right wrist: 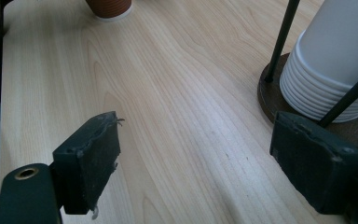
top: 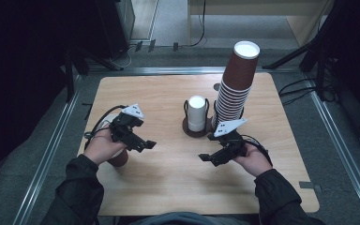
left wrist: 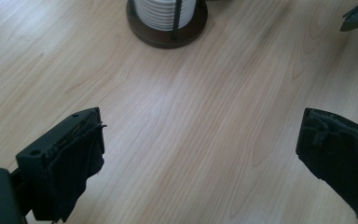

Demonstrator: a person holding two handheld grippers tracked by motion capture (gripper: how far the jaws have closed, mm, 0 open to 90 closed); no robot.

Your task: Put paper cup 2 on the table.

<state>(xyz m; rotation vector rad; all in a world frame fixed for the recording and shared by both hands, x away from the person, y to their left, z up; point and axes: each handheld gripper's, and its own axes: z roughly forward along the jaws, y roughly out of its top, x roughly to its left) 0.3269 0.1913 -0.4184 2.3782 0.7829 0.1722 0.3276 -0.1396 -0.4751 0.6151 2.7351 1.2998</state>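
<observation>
Both forearms come in from the near edge of the wooden table [top: 168,187], each hand carrying a gripper above bare wood. Nearest the left gripper [top: 143,143] stands a single brown cup [top: 118,159], upside down on the table by the person's left hand [top: 101,147] and partly hidden under it, so its long axis is vertical; the right gripper view shows its ribbed side and white rim [right wrist: 108,9] flat on the wood at the far side of the table. The left gripper's jaws are spread wide, with only table grain between them in the left gripper view, grasping and touching nothing.

The right gripper [top: 211,158], held in the right hand [top: 253,159], is likewise spread wide and empty, its tips pointing toward the left one. In the right gripper view one of its jaws sits just beside the round dark base of the lid holder [right wrist: 270,93], though contact cannot be told.

That holder [top: 196,127] stands mid-table, a stack of white lids [top: 197,112] rising upright between its thin black rods. Just to its right a tall stack of brown cups [top: 236,84] rises bottoms up, leaning slightly toward the table's far right.
</observation>
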